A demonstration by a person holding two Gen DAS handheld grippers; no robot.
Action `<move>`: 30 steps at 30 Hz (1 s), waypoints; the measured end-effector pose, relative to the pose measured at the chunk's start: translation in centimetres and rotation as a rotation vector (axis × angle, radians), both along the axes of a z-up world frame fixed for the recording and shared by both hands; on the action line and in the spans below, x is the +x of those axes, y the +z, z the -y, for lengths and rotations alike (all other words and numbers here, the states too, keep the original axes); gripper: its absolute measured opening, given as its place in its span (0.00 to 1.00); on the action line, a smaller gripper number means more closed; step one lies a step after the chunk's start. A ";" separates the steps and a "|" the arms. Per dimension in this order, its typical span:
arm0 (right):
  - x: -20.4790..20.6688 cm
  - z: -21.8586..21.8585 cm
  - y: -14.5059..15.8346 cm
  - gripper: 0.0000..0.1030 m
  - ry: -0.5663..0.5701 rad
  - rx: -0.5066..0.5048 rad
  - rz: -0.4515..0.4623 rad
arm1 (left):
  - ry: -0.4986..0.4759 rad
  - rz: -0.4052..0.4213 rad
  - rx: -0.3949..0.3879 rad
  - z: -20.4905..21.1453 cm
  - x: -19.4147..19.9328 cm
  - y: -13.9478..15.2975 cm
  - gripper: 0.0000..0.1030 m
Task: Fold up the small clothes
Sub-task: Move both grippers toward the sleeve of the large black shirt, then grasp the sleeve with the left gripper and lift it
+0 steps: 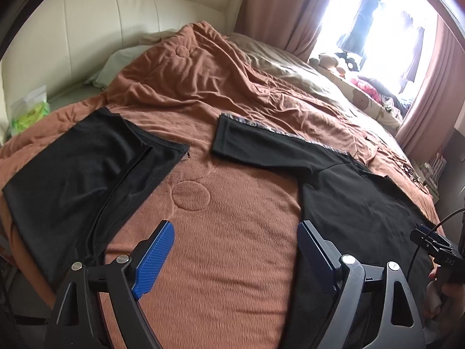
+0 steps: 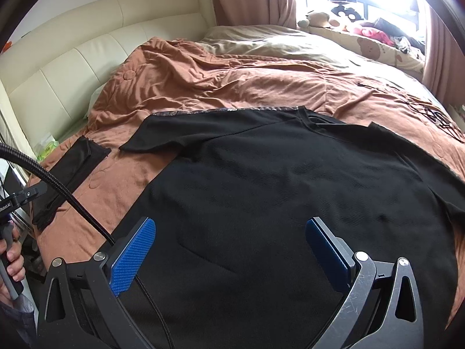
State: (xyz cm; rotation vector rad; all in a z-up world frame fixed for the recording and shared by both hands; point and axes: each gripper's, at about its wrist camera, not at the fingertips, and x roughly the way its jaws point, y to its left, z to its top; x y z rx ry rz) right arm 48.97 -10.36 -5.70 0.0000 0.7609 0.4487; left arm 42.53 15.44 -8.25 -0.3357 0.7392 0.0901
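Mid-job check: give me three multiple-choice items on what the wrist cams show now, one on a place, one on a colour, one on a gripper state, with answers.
1. Where does the folded black garment lie relative to the spread black T-shirt?
A. On top of it
B. Apart, on the T-shirt's left in both views
C. On the headboard

2. What colour is the quilt under the clothes?
A. Rust brown
B. White
C. Green

3. What state is the right gripper in?
A. Shut on the T-shirt
B. Open, holding nothing
C. Out of view

Answers: B, bare quilt separates the two. A, rust-brown fabric shows around both garments. B, its blue pads stand wide apart over the T-shirt.
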 end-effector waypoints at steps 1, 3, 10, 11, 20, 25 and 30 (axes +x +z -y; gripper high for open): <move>0.5 -0.2 -0.2 1.00 0.002 0.000 -0.004 | -0.007 -0.006 0.000 -0.2 0.9 -0.2 0.84; 1.6 -0.8 -0.8 1.00 0.006 0.001 -0.017 | -0.019 -0.017 -0.004 -0.6 2.4 -0.6 0.84; 6.3 -2.5 -2.7 0.81 0.006 0.024 -0.089 | -0.059 -0.053 -0.033 -2.2 7.9 -1.3 0.76; 6.9 -2.8 -3.0 0.79 0.008 0.018 -0.099 | -0.064 -0.057 -0.040 -2.4 8.7 -1.3 0.76; 11.9 -5.5 -4.7 0.59 0.032 0.055 -0.189 | -0.073 -0.164 -0.077 -3.4 16.2 -4.0 0.67; 14.2 -6.8 -5.0 0.52 0.027 0.078 -0.209 | -0.006 -0.215 -0.134 -4.8 18.6 -6.2 0.67; 16.7 -8.7 -5.8 0.44 0.025 0.089 -0.235 | 0.068 -0.274 -0.230 -6.2 20.3 -8.9 0.61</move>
